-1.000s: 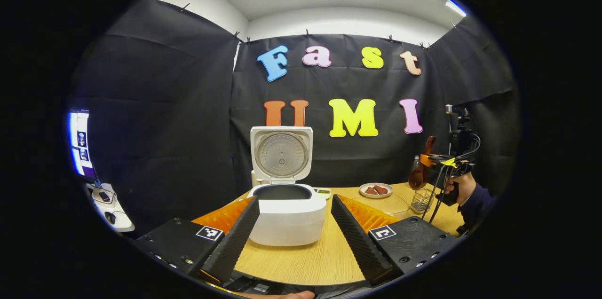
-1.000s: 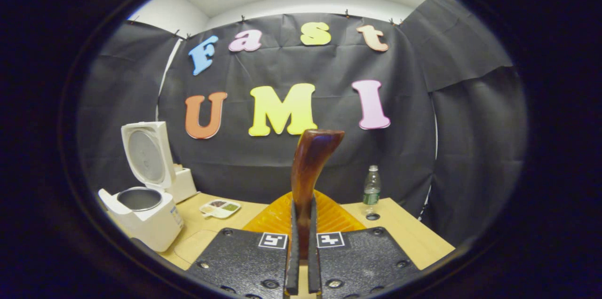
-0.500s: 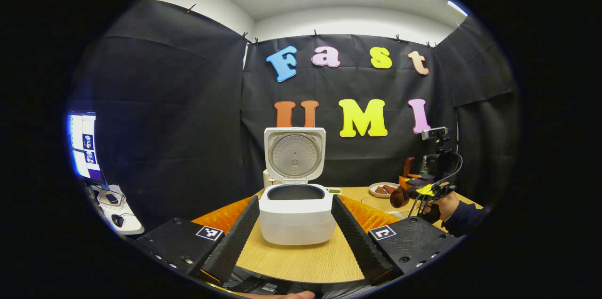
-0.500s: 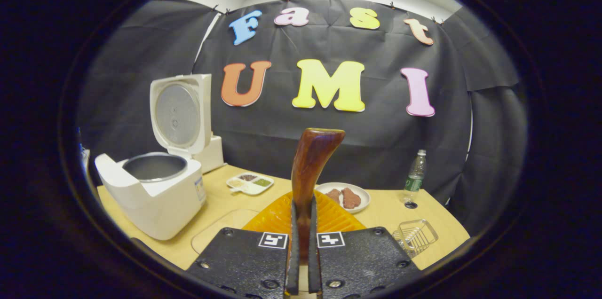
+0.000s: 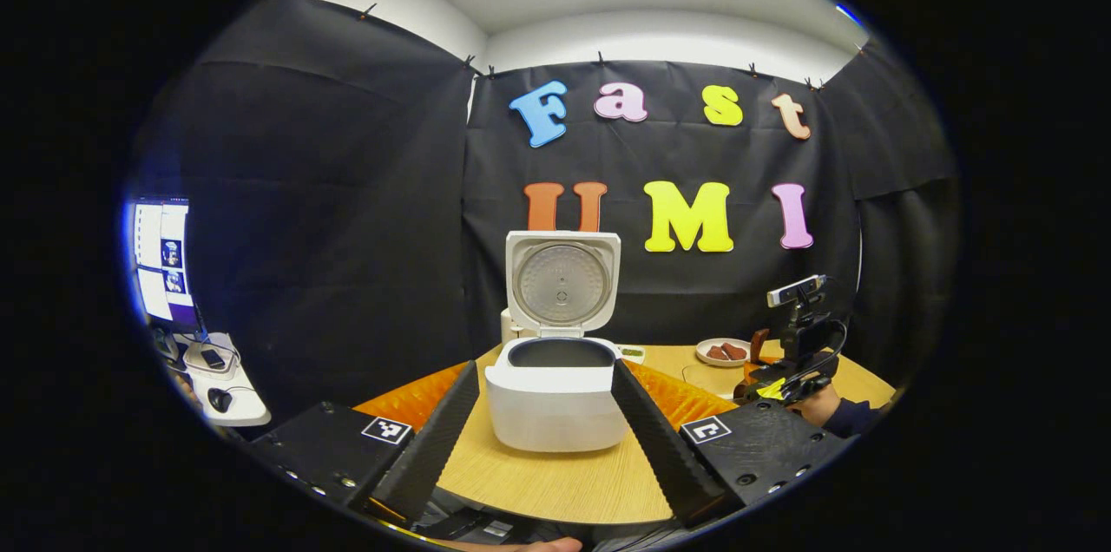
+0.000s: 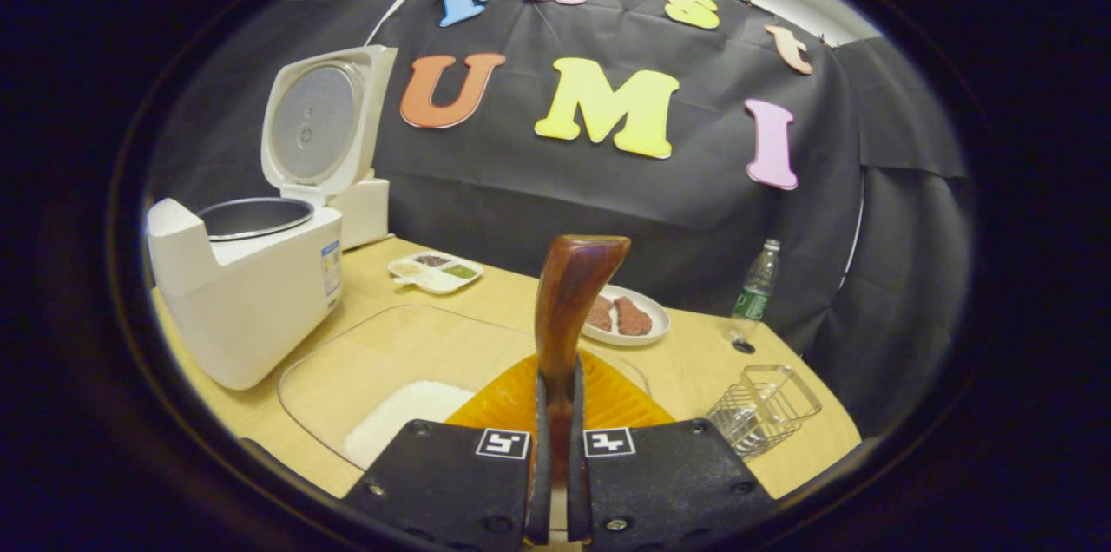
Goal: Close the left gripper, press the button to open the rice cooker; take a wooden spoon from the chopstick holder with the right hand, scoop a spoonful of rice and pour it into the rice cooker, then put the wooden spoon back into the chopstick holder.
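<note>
**Spoon held over the rice, ready to scoop**

The right gripper [image 6: 555,448] was clenched on the wooden spoon [image 6: 568,300]; both fingers [image 6: 540,439] were pressed on its handle, which stuck up between them. Just below and to the left, white rice [image 6: 395,422] was seen in a clear tray [image 6: 347,352] on the table [image 6: 694,370]. The wire chopstick holder [image 6: 764,409] was seen to the right, with no spoon in it. The left gripper [image 5: 542,430] was held with its fingers [image 5: 434,439] spread wide, with nothing in them. The rice cooker [image 5: 555,396] was seen ahead of them, its lid [image 5: 562,283] already up.

The scooping step was judged to be in hand. Next, the spoon bowl would need to be dipped into the rice and kept level.
</note>
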Motion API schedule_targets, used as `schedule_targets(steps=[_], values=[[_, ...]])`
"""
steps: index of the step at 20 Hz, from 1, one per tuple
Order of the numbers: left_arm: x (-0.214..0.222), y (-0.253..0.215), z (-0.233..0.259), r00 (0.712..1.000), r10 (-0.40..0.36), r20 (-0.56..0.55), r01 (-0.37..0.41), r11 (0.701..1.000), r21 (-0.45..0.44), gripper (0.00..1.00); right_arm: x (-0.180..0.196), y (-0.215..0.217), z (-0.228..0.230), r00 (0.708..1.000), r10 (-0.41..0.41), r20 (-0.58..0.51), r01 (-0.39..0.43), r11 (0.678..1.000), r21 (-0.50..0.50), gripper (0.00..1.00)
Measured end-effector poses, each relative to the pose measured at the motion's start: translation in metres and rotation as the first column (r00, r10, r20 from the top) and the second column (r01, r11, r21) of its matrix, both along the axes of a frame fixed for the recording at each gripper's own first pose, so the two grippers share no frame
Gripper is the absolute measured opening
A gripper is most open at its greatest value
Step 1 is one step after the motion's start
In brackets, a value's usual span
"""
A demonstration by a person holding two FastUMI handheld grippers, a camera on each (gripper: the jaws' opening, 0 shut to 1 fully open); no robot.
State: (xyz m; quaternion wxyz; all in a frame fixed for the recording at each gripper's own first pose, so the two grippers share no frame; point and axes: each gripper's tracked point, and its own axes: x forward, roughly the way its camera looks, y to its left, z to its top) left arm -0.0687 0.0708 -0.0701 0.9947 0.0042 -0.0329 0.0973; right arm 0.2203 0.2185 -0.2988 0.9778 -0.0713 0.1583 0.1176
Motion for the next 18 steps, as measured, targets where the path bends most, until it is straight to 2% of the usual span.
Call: schedule_targets(steps=[4,7,10,13,16,18], values=[[0.006,-0.003,0.005,1.000,0.015,0.004,-0.015,0.999,0.029,0.97,-0.007,0.027,-0.002,0.998,0.048,-0.050,-0.042,0.993,0.112,0.10],[0.011,-0.006,0.007,1.000,0.015,0.003,-0.015,0.999,0.039,0.97,-0.006,0.044,-0.003,0.986,0.121,-0.111,-0.091,0.967,0.238,0.10],[0.015,-0.012,0.010,1.000,0.002,0.004,-0.002,1.000,0.029,0.97,-0.006,0.054,-0.006,0.959,0.209,-0.191,-0.120,0.912,0.392,0.09],[0.024,-0.012,0.014,1.000,-0.003,-0.006,0.003,0.999,0.033,0.97,-0.001,0.042,-0.007,0.941,0.234,-0.246,-0.079,0.855,0.513,0.08],[0.034,-0.015,0.022,1.000,-0.006,-0.004,0.006,0.999,0.044,0.97,0.003,0.028,-0.005,0.931,0.241,-0.276,-0.013,0.774,0.633,0.07],[0.043,-0.019,0.023,1.000,-0.016,-0.009,0.016,0.999,0.050,0.97,0.010,0.006,0.000,0.945,0.183,-0.273,0.043,0.754,0.655,0.05]])
